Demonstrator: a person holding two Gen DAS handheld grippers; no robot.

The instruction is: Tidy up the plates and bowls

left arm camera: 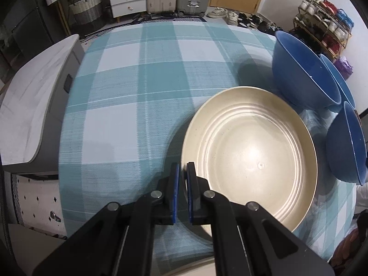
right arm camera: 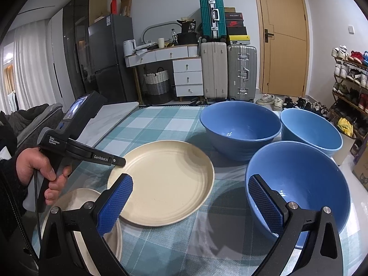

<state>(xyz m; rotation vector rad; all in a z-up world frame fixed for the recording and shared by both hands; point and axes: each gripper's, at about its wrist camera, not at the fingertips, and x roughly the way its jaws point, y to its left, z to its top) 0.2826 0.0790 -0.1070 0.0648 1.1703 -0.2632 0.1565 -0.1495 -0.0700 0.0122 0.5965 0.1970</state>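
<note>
A hand (right arm camera: 40, 169) at the left of the right wrist view holds the left gripper (left arm camera: 182, 189), whose jaws are pinched narrow on the left rim of the large cream plate (left arm camera: 250, 156); in its own view the blue pads (left arm camera: 176, 184) sit either side of that rim, so it reads as gripping the plate. This plate lies left of centre on the checked counter (left arm camera: 138, 80), its rim partly overlapping a smaller cream plate (right arm camera: 80, 197) at the near left edge. Being round, it has no long axis; it faces open side up and looks close to flat. To lift it well, I judge the grip should stay firm on the rim and the plate kept level, since a one-sided hold will let the far edge droop, and it should clear the plate beneath before travelling. Further right stand three blue bowls, all upright: a far bowl (right arm camera: 240, 128), a far-right bowl (right arm camera: 310, 131) and a near bowl (right arm camera: 301, 184). The right gripper (right arm camera: 191, 201) hangs with jaws wide and nothing between them, between the large plate and the near bowl.
</note>
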